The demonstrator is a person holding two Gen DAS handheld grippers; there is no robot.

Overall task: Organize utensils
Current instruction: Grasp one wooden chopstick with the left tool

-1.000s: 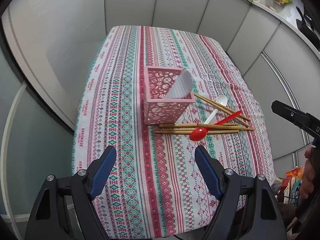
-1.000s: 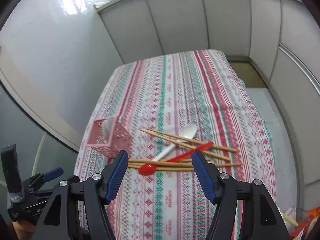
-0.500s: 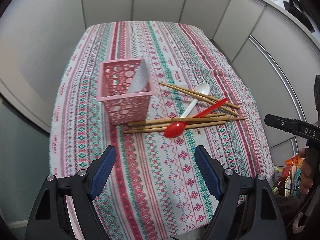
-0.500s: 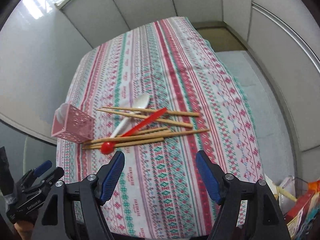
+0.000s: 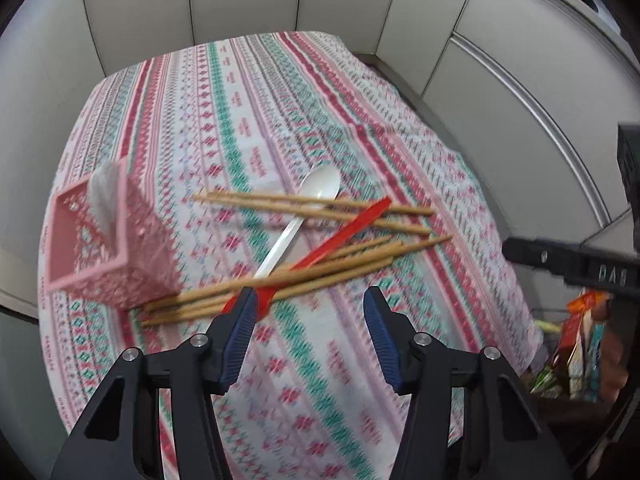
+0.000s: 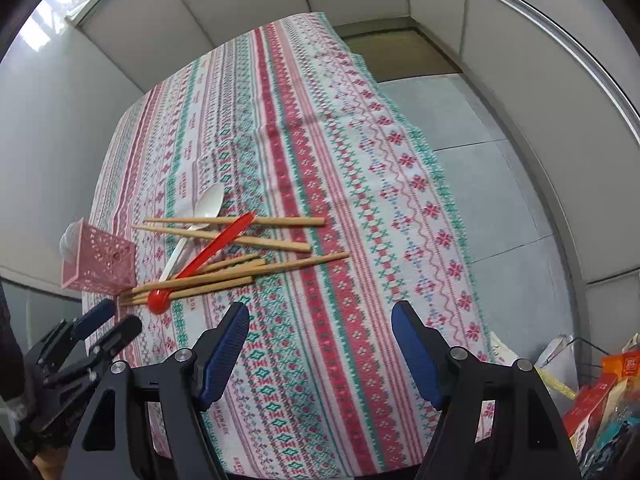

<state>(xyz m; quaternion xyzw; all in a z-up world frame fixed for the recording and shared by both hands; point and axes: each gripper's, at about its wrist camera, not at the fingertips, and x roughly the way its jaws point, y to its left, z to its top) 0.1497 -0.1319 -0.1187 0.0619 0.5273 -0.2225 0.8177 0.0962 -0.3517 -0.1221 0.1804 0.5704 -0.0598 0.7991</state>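
On the tablecloth (image 6: 320,152) lie six chopsticks (image 6: 234,222), two spoons (image 6: 208,204), one basket (image 6: 100,260); both grippers' fingers (image 5: 236,336) gape wide, empty.

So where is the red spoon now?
The red spoon lies across the chopsticks on the tablecloth, right of the pink basket, its bowl nearest the left gripper.

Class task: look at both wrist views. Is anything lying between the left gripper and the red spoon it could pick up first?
Nothing visible blocks it. The left gripper is open just in front of the red spoon, which lies on top of the chopsticks. Only bare tablecloth lies between.
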